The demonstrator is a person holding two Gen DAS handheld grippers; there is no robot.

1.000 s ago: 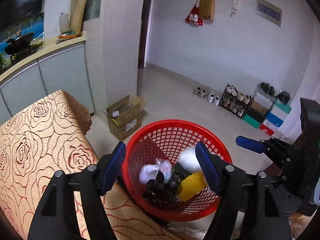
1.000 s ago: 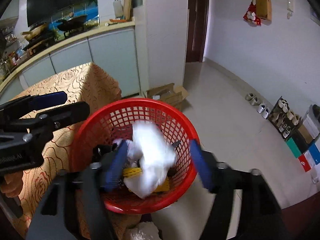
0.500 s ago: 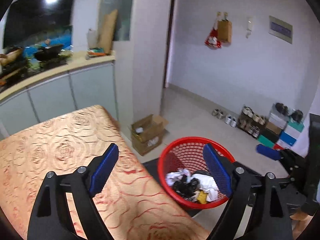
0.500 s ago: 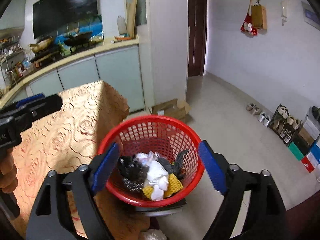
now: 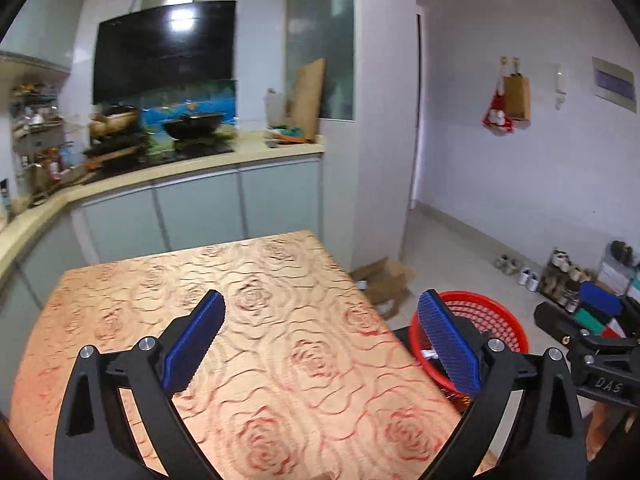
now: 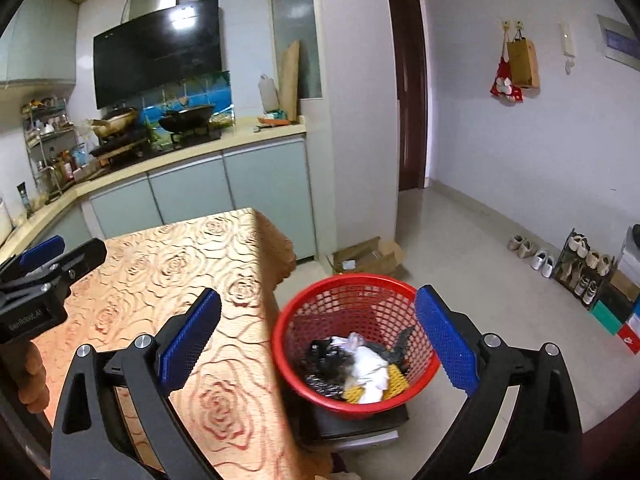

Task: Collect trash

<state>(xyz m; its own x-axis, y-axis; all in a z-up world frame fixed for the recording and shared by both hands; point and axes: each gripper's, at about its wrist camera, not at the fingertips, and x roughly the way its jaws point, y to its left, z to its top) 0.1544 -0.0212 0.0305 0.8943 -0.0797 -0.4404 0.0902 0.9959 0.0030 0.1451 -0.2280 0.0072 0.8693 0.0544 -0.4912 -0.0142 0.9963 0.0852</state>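
Note:
A red mesh basket (image 6: 352, 292) stands on a dark stool beside the table's right edge; it also shows in the left wrist view (image 5: 496, 312). It holds white crumpled paper (image 6: 372, 368), black wrappers (image 6: 324, 356) and a yellow piece (image 6: 396, 380). My right gripper (image 6: 320, 340) is open and empty, raised above and back from the basket. My left gripper (image 5: 320, 340) is open and empty above the table with the gold rose-pattern cloth (image 5: 248, 320). The left gripper also shows at the left edge of the right wrist view (image 6: 44, 276).
A kitchen counter (image 5: 192, 168) with woks runs behind the table. An open cardboard box (image 6: 368, 256) lies on the floor by the pillar. A shoe rack (image 6: 584, 268) and coloured boxes line the right wall. Tiled floor stretches beyond the basket.
The white paper dropped from my right gripper into the basket. Both grippers have lifted and pulled back; the left view has swung from the basket to the tabletop.

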